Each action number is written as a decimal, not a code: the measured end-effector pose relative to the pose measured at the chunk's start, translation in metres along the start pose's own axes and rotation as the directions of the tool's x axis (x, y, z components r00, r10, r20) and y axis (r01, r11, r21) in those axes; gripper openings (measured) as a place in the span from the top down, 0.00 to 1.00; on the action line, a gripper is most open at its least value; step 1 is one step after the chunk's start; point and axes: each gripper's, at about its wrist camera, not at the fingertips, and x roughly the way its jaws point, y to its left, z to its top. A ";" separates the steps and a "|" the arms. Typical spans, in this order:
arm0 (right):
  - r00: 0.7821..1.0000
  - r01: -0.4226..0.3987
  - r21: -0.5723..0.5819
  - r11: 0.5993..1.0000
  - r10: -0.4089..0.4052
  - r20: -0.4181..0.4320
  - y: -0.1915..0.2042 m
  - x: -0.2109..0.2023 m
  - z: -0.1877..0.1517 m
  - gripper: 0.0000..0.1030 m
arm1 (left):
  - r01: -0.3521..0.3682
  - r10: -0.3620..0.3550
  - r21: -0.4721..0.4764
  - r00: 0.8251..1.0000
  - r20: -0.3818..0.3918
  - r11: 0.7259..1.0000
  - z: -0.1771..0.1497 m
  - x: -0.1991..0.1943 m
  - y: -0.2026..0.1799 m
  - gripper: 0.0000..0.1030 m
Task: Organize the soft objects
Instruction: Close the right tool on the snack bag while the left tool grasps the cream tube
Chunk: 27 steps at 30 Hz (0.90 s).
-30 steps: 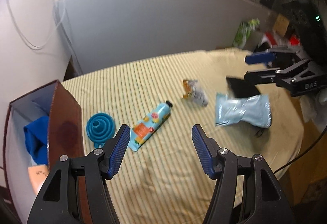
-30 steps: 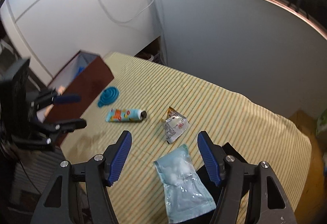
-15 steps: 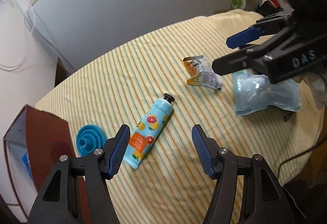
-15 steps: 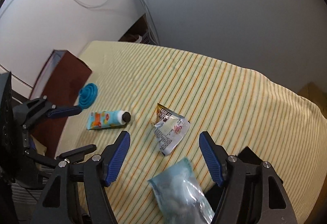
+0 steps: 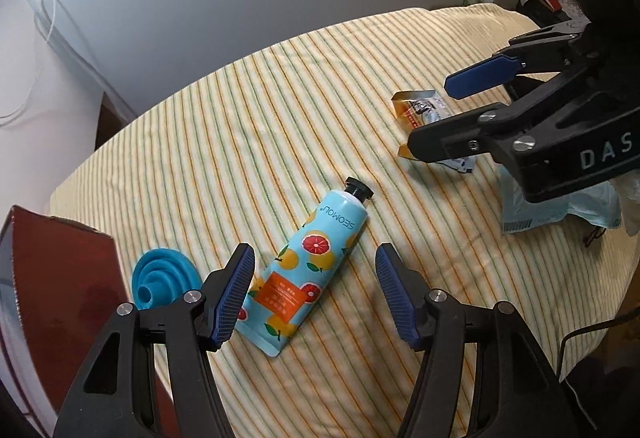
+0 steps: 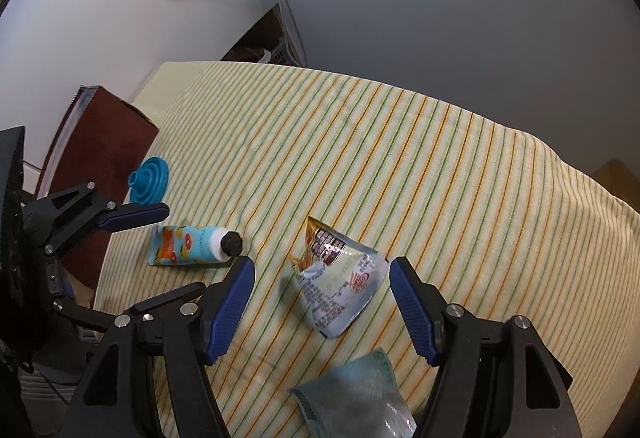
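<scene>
We have dropped both empty, open grippers closer, the left gripper [image 5: 312, 286] over the tube [image 5: 308, 266], the right gripper [image 6: 322, 302] framing the sachet [image 6: 340, 286], ready for grasps.

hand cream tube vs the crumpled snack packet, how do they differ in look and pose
The hand cream tube is a smooth, elongated tube with a black cap and fruit print; the snack packet is silvery, creased and roughly triangular. The tube lies flat and straight; the packet sits puffed and bent, one corner raised. The tube lies below the left gripper, the packet below the right gripper. Both rest untouched on the striped cloth.
</scene>
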 end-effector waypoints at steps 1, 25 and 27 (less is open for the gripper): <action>1.000 0.005 0.002 1.000 -0.005 -0.003 0.000 0.002 0.001 0.36 | 0.007 -0.007 0.001 1.000 -0.007 1.000 0.001 0.002 0.000 0.39; 0.998 0.048 -0.030 0.998 -0.048 -0.028 0.012 0.022 0.004 0.55 | 0.053 -0.053 0.011 0.999 -0.004 0.999 -0.003 0.006 -0.010 0.67; 0.999 0.038 -0.022 0.999 -0.039 -0.031 0.012 0.021 0.002 0.59 | 0.053 -0.053 0.004 0.999 -0.003 0.999 -0.005 0.005 -0.011 0.67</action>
